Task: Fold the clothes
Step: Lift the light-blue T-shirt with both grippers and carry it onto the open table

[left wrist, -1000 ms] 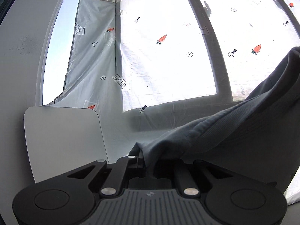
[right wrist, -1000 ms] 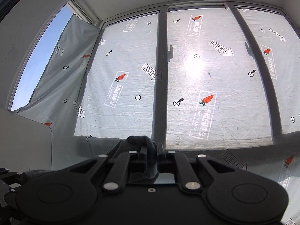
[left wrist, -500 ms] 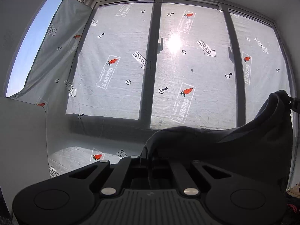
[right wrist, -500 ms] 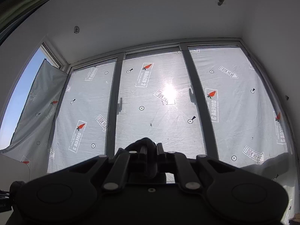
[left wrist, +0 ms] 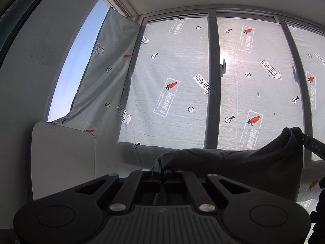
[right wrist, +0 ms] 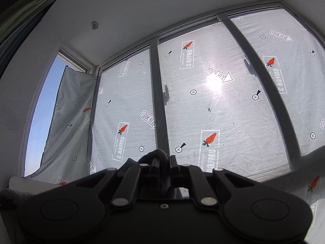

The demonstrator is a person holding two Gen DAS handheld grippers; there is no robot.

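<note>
1. Left tongs [left wrist: 160, 167]: my jaws are pinched tight on an edge of the dark grey garment [left wrist: 233, 162], which bunches at the tips and runs off to my right in a sagging span.

2. Right tongs [right wrist: 163, 159]: jaws drawn narrow, with a dark fold of the same garment [right wrist: 154, 154] humped up between and over the tips. In the left wrist view this gripper [left wrist: 310, 144] shows at the far end of the span, with the cloth peaked at it.

3. Change over the last second: a second ago the cloth rose steeply from my left tongs toward the upper right, and the left view faced the window corner low down. Half a second ago both views had tipped up toward the covered window [left wrist: 172, 81]. Now the span hangs nearly level between the two grips, and the right view has rolled so the window bars [right wrist: 160, 101] slant (the camera tilted, not the room).

4. Location of the task's thing: held aloft, stretched between both tongs in front of the printed sheet; the white panel [left wrist: 63, 158] stands to the left. No table or folding surface is in view.

5. Meaning for the task, as I judge it: the garment is lifted and spread along one edge. Whether this precedes a fold or follows one, the hanging part below the frame is hidden, so I cannot tell.
</note>
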